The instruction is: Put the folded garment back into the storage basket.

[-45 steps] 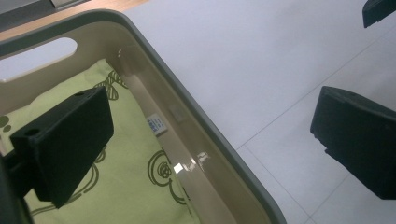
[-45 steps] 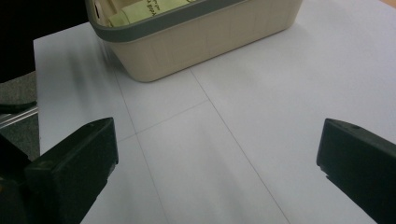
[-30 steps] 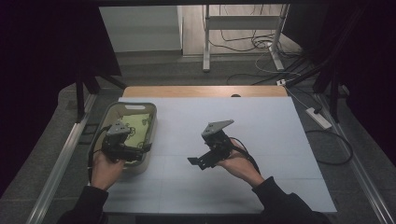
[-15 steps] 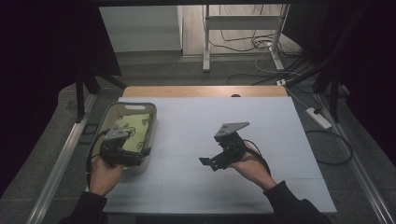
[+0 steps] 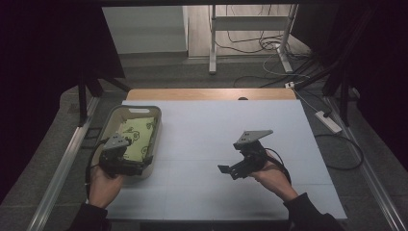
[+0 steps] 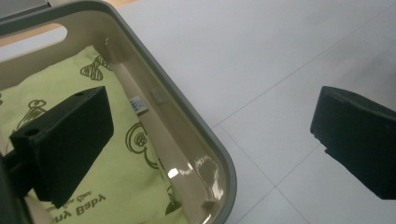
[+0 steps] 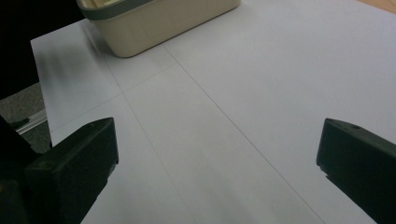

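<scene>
Beneath left fingers (image 6: 65,144): green cloth (image 6: 56,107).

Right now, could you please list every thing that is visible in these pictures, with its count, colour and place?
Basket: one, beige with grey rim, left side of the table.
Cloth: one, light green with dark printed drawings, lying inside the basket.
Table: one, white top, wooden strip at its far edge.
Power strip: one, white, on the floor at the right.
Metal stand: one, white, on the floor beyond the table.
Left gripper: one, black, open, at the basket's near end.
Right gripper: one, black, open, above the bare table.
</scene>
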`<state>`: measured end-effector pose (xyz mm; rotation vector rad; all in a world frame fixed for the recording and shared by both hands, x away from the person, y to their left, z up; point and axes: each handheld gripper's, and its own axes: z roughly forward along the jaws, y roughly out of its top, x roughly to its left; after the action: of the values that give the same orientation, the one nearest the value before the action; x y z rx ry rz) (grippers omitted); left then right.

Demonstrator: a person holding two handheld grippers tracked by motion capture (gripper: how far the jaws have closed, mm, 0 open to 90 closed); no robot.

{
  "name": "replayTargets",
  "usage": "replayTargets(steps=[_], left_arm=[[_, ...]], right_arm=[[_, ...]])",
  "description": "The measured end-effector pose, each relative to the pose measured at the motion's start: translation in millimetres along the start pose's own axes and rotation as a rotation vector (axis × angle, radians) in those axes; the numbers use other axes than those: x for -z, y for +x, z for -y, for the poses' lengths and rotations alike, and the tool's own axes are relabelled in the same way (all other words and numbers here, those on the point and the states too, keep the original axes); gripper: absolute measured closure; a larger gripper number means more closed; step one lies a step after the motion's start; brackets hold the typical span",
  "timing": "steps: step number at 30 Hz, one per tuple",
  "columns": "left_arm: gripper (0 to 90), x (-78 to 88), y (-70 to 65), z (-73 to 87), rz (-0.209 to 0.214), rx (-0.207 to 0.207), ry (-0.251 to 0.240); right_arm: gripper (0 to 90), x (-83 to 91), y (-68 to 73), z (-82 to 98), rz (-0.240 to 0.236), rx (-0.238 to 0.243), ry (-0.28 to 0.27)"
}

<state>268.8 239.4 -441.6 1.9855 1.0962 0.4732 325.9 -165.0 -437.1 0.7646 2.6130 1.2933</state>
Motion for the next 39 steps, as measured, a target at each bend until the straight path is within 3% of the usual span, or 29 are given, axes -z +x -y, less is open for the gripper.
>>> replayTargets(steps=[26, 39], left_arm=[[0.0, 21.7, -4.6, 28.3, -0.027, 0.004, 0.021], [0.0, 37.5, -3.6, 46.2, -0.044, 0.046, 0.015]], right_arm=[[0.0, 45.9, -7.2, 45.3, 0.083, -0.044, 0.018], [0.0, 71.6, -9.8, 67.4, 0.147, -0.084, 0.021]])
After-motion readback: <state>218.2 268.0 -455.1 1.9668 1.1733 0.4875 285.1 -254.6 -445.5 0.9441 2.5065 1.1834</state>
